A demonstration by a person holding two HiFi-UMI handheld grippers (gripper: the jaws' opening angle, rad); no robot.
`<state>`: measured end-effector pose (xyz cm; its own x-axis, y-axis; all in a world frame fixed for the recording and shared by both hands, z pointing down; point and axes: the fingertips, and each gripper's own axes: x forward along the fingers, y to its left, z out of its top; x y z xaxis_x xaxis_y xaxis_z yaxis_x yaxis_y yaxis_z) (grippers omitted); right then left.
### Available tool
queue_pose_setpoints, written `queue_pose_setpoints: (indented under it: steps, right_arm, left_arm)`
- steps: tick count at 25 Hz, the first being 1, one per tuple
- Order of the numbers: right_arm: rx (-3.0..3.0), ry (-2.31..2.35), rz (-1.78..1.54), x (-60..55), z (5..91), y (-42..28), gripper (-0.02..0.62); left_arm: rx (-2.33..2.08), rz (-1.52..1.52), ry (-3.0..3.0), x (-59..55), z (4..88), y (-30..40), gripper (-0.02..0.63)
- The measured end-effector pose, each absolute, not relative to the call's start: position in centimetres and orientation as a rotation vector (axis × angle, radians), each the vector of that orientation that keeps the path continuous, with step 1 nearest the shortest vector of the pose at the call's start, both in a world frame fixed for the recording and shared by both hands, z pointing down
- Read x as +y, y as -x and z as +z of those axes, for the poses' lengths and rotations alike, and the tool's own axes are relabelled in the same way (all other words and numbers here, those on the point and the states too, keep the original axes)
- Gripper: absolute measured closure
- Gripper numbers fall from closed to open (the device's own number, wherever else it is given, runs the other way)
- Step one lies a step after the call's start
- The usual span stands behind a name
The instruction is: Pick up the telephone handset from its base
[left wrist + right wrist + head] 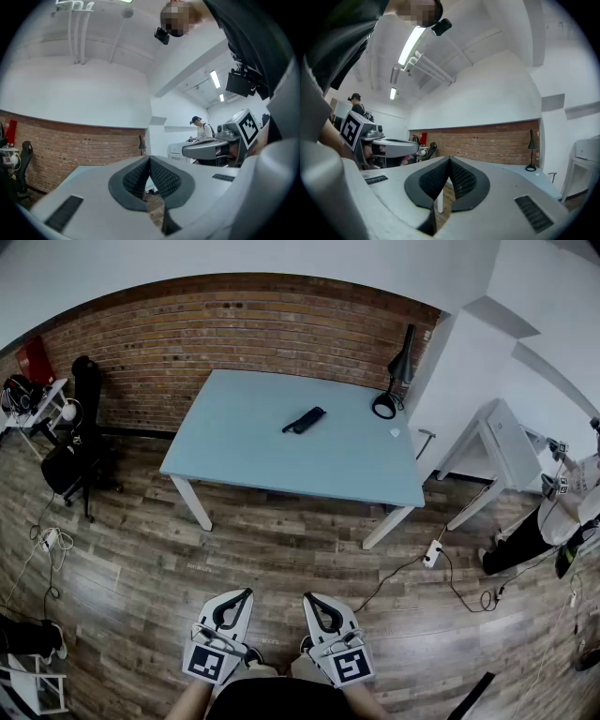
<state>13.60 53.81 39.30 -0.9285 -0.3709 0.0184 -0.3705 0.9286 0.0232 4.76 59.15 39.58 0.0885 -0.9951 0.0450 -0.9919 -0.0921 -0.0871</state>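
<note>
Head view: the telephone handset [304,420] lies dark and slim near the middle of the pale blue desk [234,456], well apart from both grippers. I can't make out a base separate from it at this range. A black lamp [394,381] stands at the desk's far right corner. The left gripper [242,596] and right gripper [312,599] are held low over the wood floor [309,540], side by side, both pointing toward the desk.

Left gripper view: jaws together, nothing between the pads.

Right gripper view: jaws likewise together and empty, with the desk and lamp far ahead.

Step looks like pre-approach, with the reach not yet begun. The next move calls for closing the distance to the desk, spreading one gripper's jaws and lining them across the handset's narrow width.
</note>
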Motion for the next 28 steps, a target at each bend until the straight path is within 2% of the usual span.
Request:
queue_pose_setpoints:
  steps: [15,28]
  right_arm:
    - [-3.064,-0.532,-0.019,51.0,40.7,-13.4,0.572]
    - [-3.064,-0.431,0.018,45.3,41.9,-17.2,0.572]
  left_arm:
    - [2.123,-0.096,2.284,55.7,39.9,-5.5,0.601]
    - [2.206,-0.174,2.275,49.8,41.2,-9.6,0.601]
